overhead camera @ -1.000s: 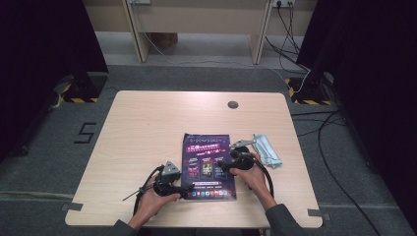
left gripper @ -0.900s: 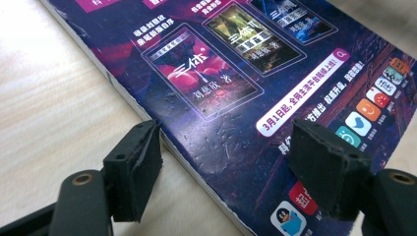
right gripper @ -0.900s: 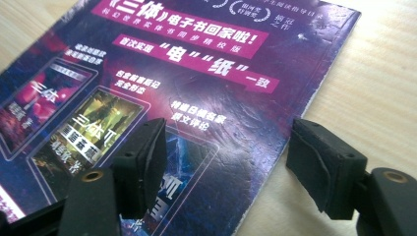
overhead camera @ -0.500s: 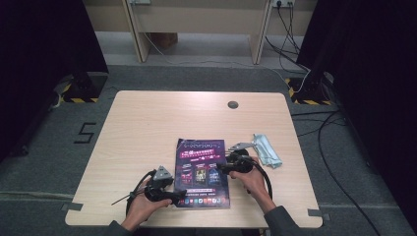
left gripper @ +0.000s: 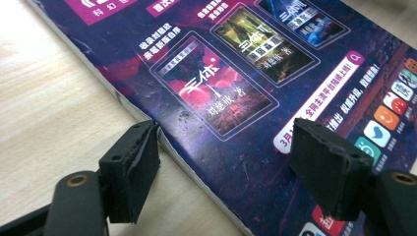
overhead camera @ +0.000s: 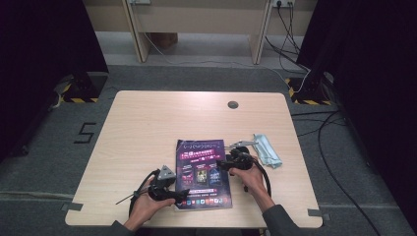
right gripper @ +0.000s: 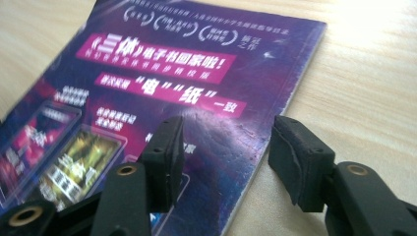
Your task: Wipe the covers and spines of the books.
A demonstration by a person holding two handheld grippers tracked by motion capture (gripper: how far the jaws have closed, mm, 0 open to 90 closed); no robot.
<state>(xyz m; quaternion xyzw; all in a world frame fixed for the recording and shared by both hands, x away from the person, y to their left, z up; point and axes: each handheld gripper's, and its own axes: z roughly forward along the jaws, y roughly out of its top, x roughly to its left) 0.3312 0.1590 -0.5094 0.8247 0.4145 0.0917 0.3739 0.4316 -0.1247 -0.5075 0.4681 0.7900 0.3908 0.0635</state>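
- Left gripper (overhead camera: 180,192), lower centre of the high view: jaws apart, straddling the left edge of the glossy purple paperback magazine (overhead camera: 203,172). One pad sits over bare wood, the other over the cover.
- In the left gripper view my own jaws stand wide at the bottom of the frame, the magazine (left gripper: 255,93) running up to the upper right. Nothing is pinched.
- Magazine lies flat and closed, centre-low on the pale wooden table (overhead camera: 147,128).
- Right gripper (overhead camera: 222,164), just right of centre: jaws apart, astride the magazine's right edge (right gripper: 196,98).
- Crumpled pale-blue cloth (overhead camera: 265,151), right of centre, untouched.
- Judgement: both grippers are placed but neither is closed, so gripping and lifting or opening are all left.
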